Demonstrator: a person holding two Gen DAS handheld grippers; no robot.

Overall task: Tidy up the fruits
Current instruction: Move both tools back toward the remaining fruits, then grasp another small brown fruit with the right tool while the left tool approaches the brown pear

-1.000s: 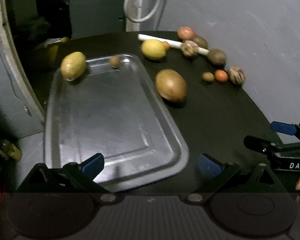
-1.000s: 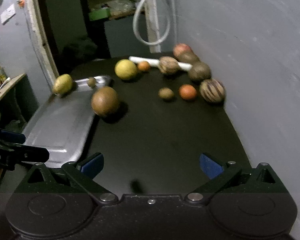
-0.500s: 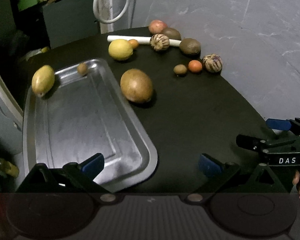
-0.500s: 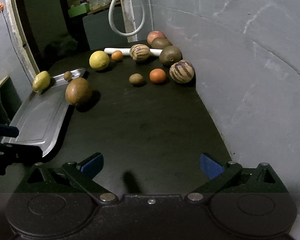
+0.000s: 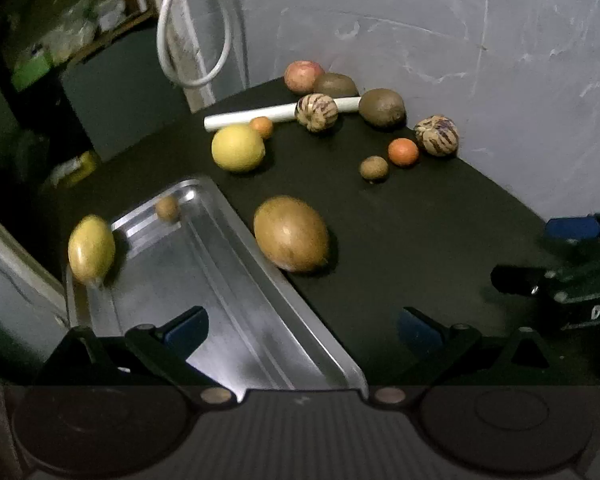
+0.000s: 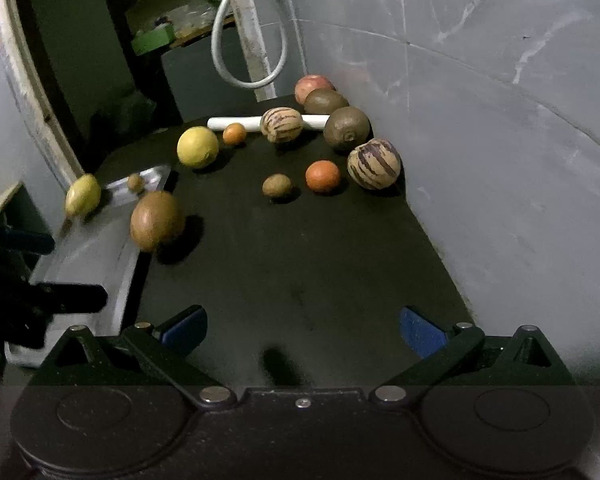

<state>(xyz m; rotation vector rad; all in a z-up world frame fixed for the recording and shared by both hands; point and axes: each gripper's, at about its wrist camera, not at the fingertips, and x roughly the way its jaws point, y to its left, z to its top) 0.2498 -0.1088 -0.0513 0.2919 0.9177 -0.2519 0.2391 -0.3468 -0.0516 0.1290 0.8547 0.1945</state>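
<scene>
A metal tray [image 5: 220, 292] lies at the left of a black table, also in the right wrist view [image 6: 88, 256]. A small brown fruit [image 5: 167, 208] sits in its far corner and a yellow-green fruit [image 5: 91, 249] rests at its far left rim. A large brown fruit [image 5: 291, 233] lies just right of the tray. Further back lie a yellow round fruit [image 5: 238, 148], two oranges [image 5: 403, 152], striped melons [image 5: 436, 135], brown kiwis [image 5: 381, 107] and a red apple [image 5: 303, 76]. My left gripper [image 5: 303, 326] is open over the tray's near right rim. My right gripper [image 6: 303, 326] is open above bare table.
A white tube [image 5: 276, 114] lies among the far fruits. A grey wall [image 6: 500, 140] bounds the table on the right and back. A white cable loop [image 6: 248, 52] hangs at the far corner. Dark shelves with clutter stand beyond the table's left side.
The left gripper has swung right, so the tray now sits further left in its view. The right gripper has pulled back slightly. Both stay open; no fruit has moved.
</scene>
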